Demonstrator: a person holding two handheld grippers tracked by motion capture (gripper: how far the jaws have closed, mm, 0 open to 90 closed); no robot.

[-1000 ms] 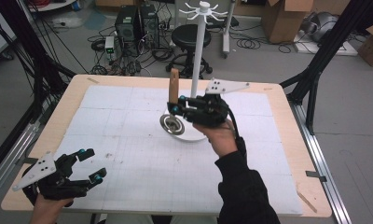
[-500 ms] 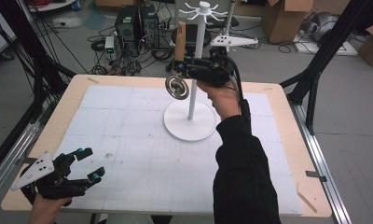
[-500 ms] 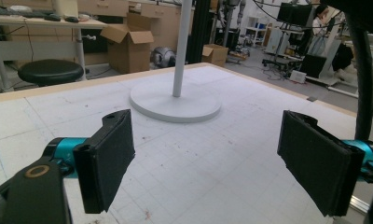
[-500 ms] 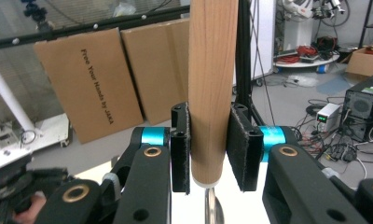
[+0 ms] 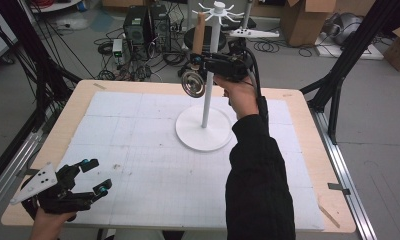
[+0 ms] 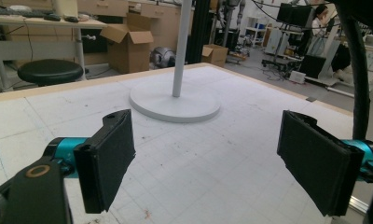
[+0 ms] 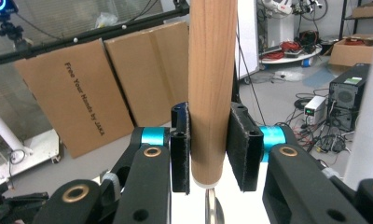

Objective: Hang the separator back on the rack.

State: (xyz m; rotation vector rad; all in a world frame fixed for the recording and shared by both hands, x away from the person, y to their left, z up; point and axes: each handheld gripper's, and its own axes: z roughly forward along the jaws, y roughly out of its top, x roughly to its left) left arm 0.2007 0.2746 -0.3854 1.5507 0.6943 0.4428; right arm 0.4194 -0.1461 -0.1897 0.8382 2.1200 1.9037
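A ladle with a wooden handle (image 5: 199, 31) and a round metal bowl (image 5: 193, 83) hangs upright in my right gripper (image 5: 201, 60), lifted high beside the pole of a white hook stand (image 5: 208, 85). In the right gripper view both pads press the sides of the wooden handle (image 7: 211, 84), near its lower end, so the right gripper (image 7: 211, 145) is shut on it. The stand's ring of hooks (image 5: 218, 8) sits above the handle's top. My left gripper (image 5: 97, 176) rests at the table's near left corner, and it (image 6: 211, 154) is open with nothing between its jaws.
The stand's round white base (image 5: 203, 129) sits on the white grid mat (image 5: 138, 150) covering the wooden table. It also shows ahead of the left gripper (image 6: 175, 100). Computers, cables and a stool lie beyond the table's far edge.
My right gripper has risen with the ladle from just above the stand's base to well up the pole, moving toward the far side. The left gripper stayed put.
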